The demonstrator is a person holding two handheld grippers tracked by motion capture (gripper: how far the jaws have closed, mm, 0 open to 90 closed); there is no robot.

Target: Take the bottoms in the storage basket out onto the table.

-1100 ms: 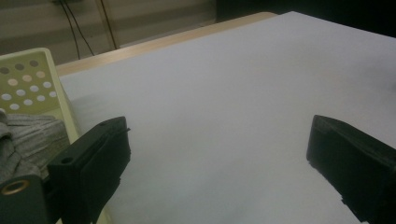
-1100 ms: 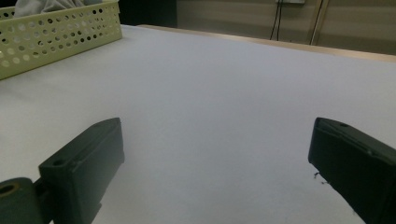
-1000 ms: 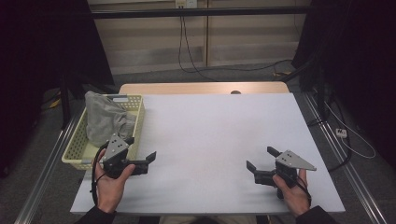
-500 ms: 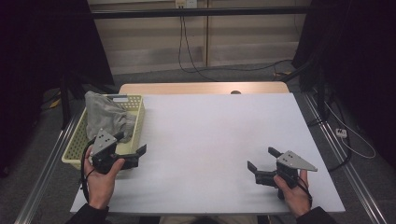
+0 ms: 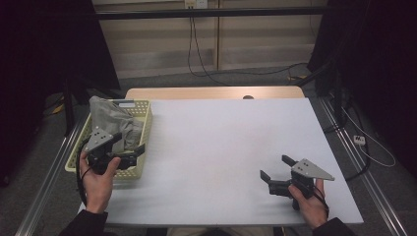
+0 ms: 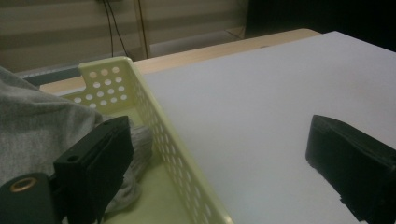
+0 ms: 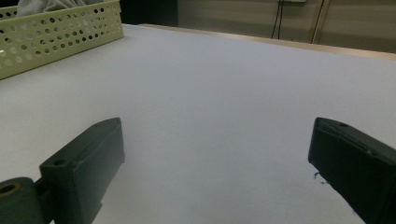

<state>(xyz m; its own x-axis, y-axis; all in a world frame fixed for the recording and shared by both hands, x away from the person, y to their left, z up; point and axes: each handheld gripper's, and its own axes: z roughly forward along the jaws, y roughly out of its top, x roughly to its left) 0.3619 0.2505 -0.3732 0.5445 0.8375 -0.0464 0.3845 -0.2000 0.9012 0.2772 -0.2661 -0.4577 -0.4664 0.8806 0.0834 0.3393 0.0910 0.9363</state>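
The left gripper point(image 5: 129, 153) hangs with jaws wide apart astride the basket point(image 5: 142, 112) wall, grey cloth point(image 5: 112, 120) against one jaw, while the right gripper point(image 5: 278, 172) rests open over the bare table point(image 5: 231, 142).

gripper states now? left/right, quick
Left gripper: open, holding nothing; one jaw is inside the basket beside the grey cloth, the other over the table.
Right gripper: open, empty, above the table.
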